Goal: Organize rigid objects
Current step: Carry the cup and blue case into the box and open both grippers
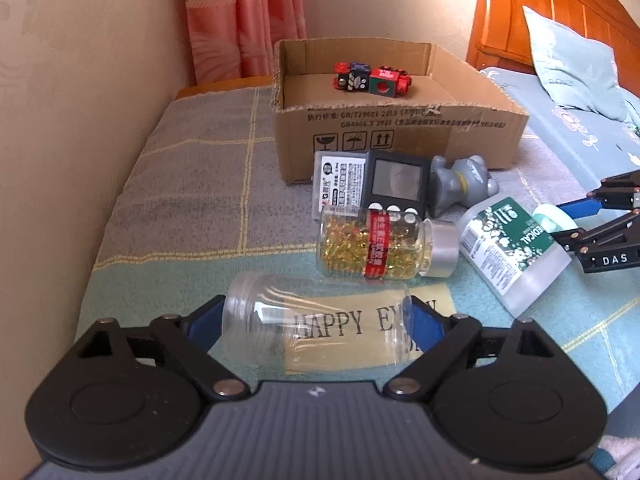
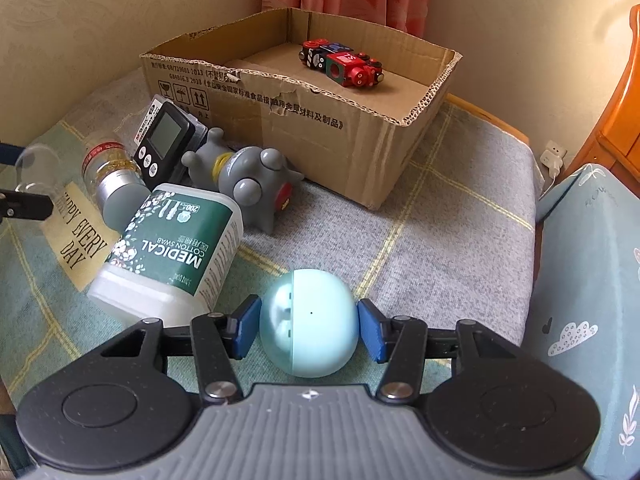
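My left gripper (image 1: 316,320) has its jaws around a clear empty jar (image 1: 316,320) lying on its side, pads touching both ends. My right gripper (image 2: 308,328) has its blue pads against a pale teal egg-shaped case (image 2: 308,320). Beyond lie a capsule bottle (image 1: 384,244), a white and green cotton swab bottle (image 2: 176,252), a black timer (image 1: 396,184), a grey toy figure (image 2: 248,176) and a small grey box (image 1: 340,180). A cardboard box (image 1: 400,136) at the back holds a red and black toy train (image 1: 372,78).
Everything rests on a checked blanket (image 2: 440,240) over a seat. A wall runs along the left, a pink curtain (image 1: 240,20) hangs behind, and a wooden bed with pillow (image 1: 572,64) lies to the right. A white plug (image 2: 554,156) sits by the wall.
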Available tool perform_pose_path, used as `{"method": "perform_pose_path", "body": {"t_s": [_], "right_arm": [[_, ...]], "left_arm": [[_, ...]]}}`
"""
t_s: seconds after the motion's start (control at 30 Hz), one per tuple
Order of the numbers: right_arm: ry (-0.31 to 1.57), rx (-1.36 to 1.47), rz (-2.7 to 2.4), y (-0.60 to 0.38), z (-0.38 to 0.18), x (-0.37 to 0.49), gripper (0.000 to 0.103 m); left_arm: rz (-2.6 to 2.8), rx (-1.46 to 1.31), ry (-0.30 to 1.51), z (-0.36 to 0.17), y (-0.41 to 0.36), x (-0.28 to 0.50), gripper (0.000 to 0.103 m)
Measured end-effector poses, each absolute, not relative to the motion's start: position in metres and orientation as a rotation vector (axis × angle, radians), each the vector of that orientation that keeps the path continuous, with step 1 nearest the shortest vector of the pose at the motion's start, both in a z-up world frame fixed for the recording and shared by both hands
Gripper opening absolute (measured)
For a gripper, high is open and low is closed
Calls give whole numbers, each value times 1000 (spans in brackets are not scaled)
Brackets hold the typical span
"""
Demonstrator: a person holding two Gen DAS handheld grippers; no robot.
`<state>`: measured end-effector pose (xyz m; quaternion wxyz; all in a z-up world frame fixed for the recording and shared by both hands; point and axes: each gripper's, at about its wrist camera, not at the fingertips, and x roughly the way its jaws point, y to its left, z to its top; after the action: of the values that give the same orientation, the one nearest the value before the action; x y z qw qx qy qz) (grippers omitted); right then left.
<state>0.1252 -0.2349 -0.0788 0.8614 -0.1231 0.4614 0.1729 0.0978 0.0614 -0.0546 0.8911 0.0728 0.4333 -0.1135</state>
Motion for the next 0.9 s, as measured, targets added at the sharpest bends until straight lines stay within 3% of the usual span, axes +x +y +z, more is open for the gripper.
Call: {"method": "perform_pose_path", "body": {"t_s": [0.43, 0.7, 0.9], "right_arm": [[931, -271, 385, -238, -41, 117, 58], [831, -257, 400, -241, 8, 130, 58], [768, -260, 387, -238, 37, 152, 58]], "left_arm": [[-342, 209, 827, -14, 57, 104, 91], [-415, 272, 665, 35, 28, 152, 91], [-404, 299, 650, 38, 2, 207, 92]]}}
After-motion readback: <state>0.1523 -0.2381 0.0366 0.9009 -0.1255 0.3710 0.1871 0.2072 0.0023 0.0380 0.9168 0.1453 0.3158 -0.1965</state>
